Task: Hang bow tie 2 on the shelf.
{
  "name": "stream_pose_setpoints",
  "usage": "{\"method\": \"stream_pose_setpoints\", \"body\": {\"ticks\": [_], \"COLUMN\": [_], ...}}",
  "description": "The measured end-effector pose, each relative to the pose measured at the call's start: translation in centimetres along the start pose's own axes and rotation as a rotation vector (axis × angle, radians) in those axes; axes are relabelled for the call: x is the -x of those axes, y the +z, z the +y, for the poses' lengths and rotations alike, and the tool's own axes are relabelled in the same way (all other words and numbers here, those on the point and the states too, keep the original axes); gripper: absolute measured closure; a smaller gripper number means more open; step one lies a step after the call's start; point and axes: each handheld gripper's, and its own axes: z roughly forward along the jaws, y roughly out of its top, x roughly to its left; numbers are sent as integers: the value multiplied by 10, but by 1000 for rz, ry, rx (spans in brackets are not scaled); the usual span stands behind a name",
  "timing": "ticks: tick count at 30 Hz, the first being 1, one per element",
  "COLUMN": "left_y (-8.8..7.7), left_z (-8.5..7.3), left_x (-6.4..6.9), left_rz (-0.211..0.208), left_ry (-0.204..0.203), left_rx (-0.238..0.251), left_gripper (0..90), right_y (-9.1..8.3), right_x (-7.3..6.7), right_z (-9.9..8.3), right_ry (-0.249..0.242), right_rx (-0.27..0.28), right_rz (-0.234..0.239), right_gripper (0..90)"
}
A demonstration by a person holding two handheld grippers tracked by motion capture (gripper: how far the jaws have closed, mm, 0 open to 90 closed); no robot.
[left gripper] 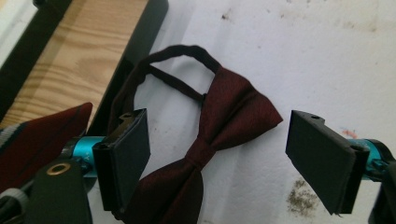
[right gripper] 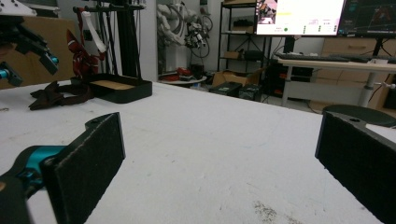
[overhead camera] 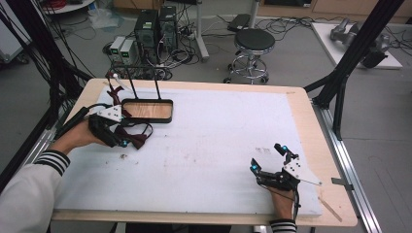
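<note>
the left gripper is hovering low over a dark red bow tie that is lying flat on the white table cover, just beside the black stand with the wooden base. its jaws are standing wide, 1 on each side of the bow tie's knot, and the pads are not pressing on the cloth yet, so nothing is being held. the bow tie's thin neck strap is looping up toward the edge of the stand.

judging from this, the work is sitting at the grasp step: the bow tie is being lined up for a pick, most likely to go onto the stand's rail, where another red tie is already hanging with a white strip near it. that part looks done; this second piece is not lifted yet, so closing on it, lifting and hanging are all left.

the right gripper is resting on the near right part of the table, well apart from the bow tie, its jaws also spread wide with nothing between them, taking no part in the grasp for now.
</note>
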Motion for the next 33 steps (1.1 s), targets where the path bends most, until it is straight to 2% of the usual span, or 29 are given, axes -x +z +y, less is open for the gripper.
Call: {"method": "stream_pose_setpoints", "body": {"ticks": [6,10,16,18,21,25,26,28,31,32,33], "left_y": [10,16,17,17,19,20,22,22,22,22,22], "left_z": [-3,-6,-9,-10,-11,-11,-11,-10,-10,-9,-9], "left_x": [-3,-5,-9,-10,-11,-12,-11,-11,-9,-10,-8], "left_rz": [-7,-11,-18,-16,-20,-31,-37,-37,-51,-47,-45], "left_ry": [10,-4,-6,-21,-14,5,-3,14,-5,10,2], "left_rx": [-54,-81,-104,-101,-117,-138,-132,-155,-159,-170,-163], "left_gripper": [253,272,332,366,396,492,521,605,743,756,763], "right_y": [0,0,0,0,0,0,0,0,0,0,0], "right_x": [0,0,0,0,0,0,0,0,0,0,0], "right_z": [0,0,0,0,0,0,0,0,0,0,0], "right_ry": [-1,0,3,4,5,7,7,8,9,11,11], "right_rx": [0,1,-1,-1,0,-1,-1,0,-1,1,0], "right_rz": [0,1,0,0,0,-1,-1,-1,0,-1,-1], "right_gripper": [6,6,6,6,5,6,6,6,6,6,6]}}
